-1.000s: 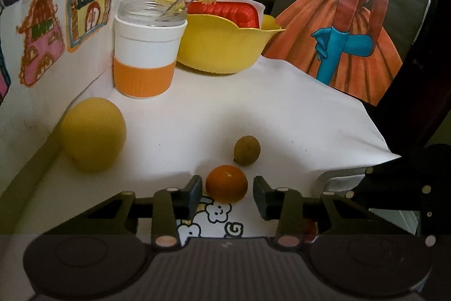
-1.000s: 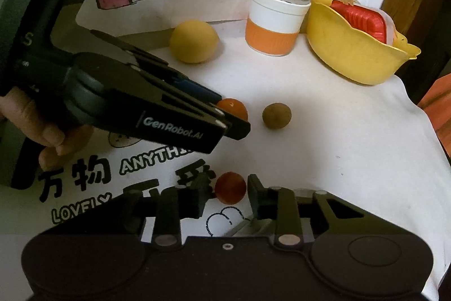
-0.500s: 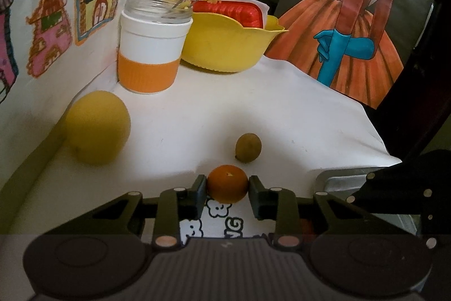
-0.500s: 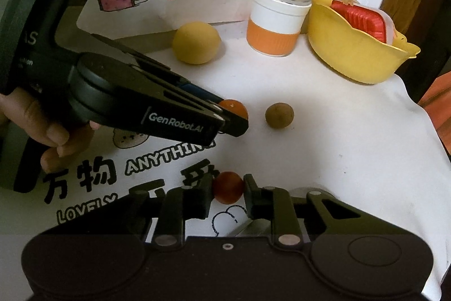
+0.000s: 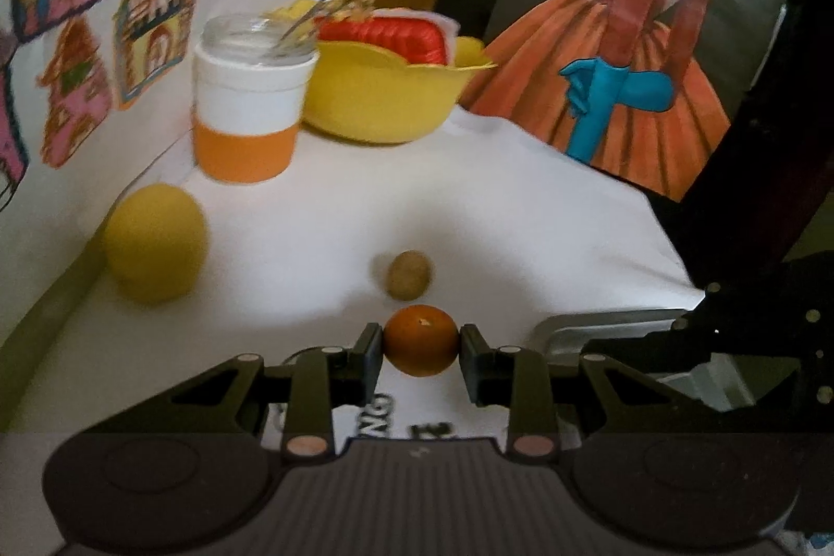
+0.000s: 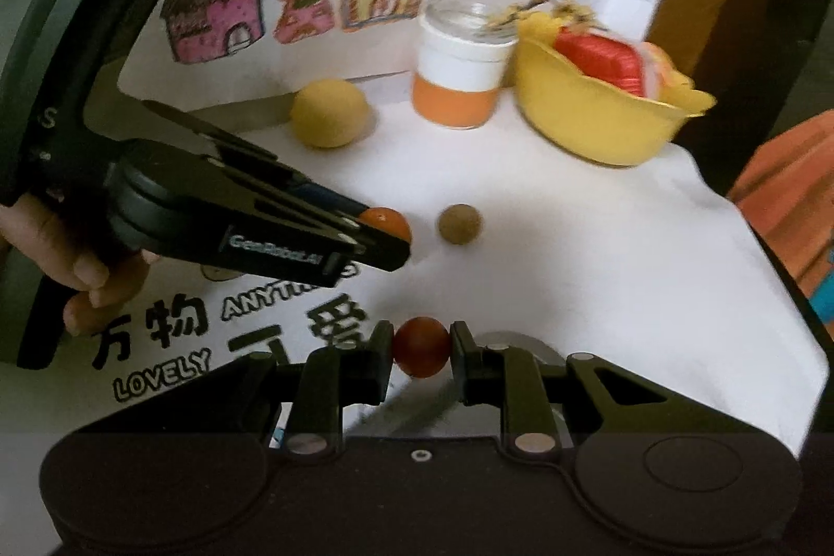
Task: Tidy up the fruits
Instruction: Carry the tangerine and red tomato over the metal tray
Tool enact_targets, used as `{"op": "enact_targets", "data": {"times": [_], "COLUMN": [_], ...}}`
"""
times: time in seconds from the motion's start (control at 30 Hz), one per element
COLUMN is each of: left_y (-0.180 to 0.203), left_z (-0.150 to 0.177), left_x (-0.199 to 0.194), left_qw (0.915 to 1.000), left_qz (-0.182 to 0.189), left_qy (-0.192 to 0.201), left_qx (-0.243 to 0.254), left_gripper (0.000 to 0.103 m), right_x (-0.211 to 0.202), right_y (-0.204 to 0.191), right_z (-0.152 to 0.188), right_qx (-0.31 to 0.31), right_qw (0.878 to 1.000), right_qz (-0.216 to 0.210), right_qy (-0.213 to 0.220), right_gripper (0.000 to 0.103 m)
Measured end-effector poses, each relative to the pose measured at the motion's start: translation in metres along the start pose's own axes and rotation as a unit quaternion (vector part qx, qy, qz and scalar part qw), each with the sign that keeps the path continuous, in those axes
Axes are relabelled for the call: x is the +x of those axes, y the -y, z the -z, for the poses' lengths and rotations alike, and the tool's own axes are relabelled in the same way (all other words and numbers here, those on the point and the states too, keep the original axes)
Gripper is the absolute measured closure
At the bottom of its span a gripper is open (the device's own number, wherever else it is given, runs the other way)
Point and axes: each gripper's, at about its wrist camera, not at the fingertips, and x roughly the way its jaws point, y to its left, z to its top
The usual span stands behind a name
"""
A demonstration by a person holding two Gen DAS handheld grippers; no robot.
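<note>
1. In the left wrist view, the left gripper (image 5: pixel 421 350) sits at lower centre, its two black fingers pinching a small round orange citrus fruit (image 5: pixel 421 340) from both sides.
2. In the right wrist view, the right gripper (image 6: pixel 421 350) at lower centre clamps a small round dark-red fruit (image 6: pixel 421 346) between its fingers.
3. On the white printed tablecloth (image 6: pixel 599 274), a small brown round fruit (image 6: pixel 458 223) lies at mid-frame, and a large yellow round fruit (image 6: pixel 329 119) rests near the wall at upper centre-left.
4. The yellow scalloped plastic bowl (image 6: pixel 599 123), upper right, already holds a red ribbed container (image 6: pixel 599 61); it is the likely destination, though that is a guess.
5. Risks: both fruits are round and held only at their sides, so a tilt or slackened squeeze could let one slip and roll off the cloth's edge.
6. The grippers work close together; crossing paths could knock a fruit loose, or nudge the white-and-orange jar (image 6: pixel 461 79) holding flower twigs.
</note>
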Motion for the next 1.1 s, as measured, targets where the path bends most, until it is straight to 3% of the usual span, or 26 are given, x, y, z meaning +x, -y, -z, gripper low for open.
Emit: {"op": "enact_targets", "data": {"times": [0.47, 1.1], "left_y": [0.062, 0.098], "left_z": [0.007, 0.032], "left_x": [-0.005, 0.005], "left_qw": [0.9985, 0.9958], "left_qz": [0.038, 0.033], "left_qy": [-0.007, -0.042], "left_qx": [0.038, 0.074], "left_gripper": [0.068, 0.068], "right_x": [-0.048, -0.058], "right_y": [0.031, 0.040], "right_z": [0.039, 0.098], "right_qx": [0.044, 0.081], "right_qw": [0.998, 0.995], "right_qz": [0.040, 0.058], "right_qy": [0.008, -0.028], "right_gripper": [0.078, 0.078]}}
